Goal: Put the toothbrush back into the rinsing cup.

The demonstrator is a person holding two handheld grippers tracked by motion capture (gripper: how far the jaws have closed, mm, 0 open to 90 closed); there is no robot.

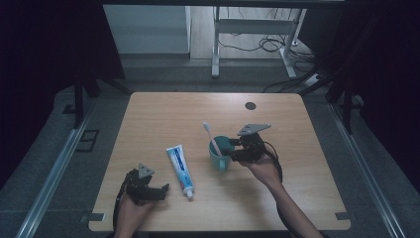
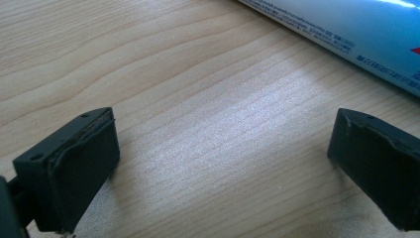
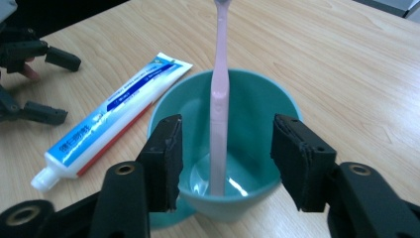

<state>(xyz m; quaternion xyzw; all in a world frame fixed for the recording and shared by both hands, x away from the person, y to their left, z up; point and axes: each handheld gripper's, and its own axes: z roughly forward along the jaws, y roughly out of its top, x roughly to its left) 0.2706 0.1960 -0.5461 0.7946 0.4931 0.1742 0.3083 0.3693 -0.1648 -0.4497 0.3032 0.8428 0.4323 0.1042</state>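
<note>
Now the pink toothbrush (image 3: 218, 99) is stood in the teal cup (image 3: 257, 99), flanked untouched by the opened right gripper (image 3: 225, 158); the left gripper (image 2: 223, 163) is held open beside the toothpaste tube (image 2: 346, 25).

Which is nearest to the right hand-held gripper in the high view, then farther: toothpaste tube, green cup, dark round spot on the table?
From the right hand-held gripper:
1. Green cup, directly at its jaws.
2. Toothpaste tube, left of the cup.
3. Dark round spot, near the table's far edge.
</note>
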